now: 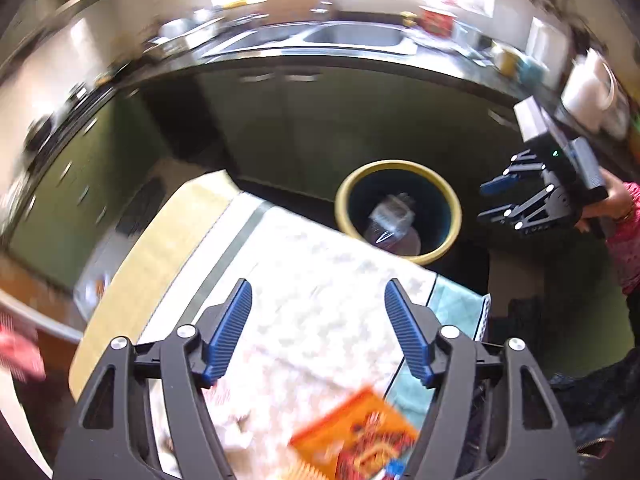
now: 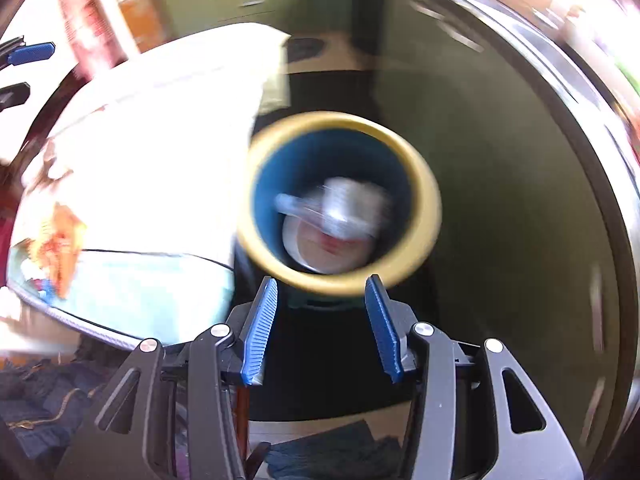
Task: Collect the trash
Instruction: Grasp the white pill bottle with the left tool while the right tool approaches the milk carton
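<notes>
A round bin with a yellow rim (image 1: 451, 204) and a blue inside stands on the dark floor beside the table. It holds a clear plastic bottle (image 1: 390, 216) and a pale disc. An orange snack wrapper (image 1: 360, 436) lies on the patterned tablecloth (image 1: 320, 300), just below my open, empty left gripper (image 1: 318, 330). My right gripper (image 2: 322, 326) is open and empty, hovering above the bin's rim (image 2: 430, 196); the bottle (image 2: 340, 208) shows blurred inside. The right gripper also shows in the left wrist view (image 1: 494, 200), right of the bin.
A kitchen counter with a steel sink (image 1: 352, 36) runs along the back over dark green cabinets (image 1: 320, 120). A teal cloth (image 1: 456, 308) lies at the table's right edge. Dark clothing (image 2: 44, 400) lies low left in the right wrist view. The orange wrapper (image 2: 60, 240) shows there too.
</notes>
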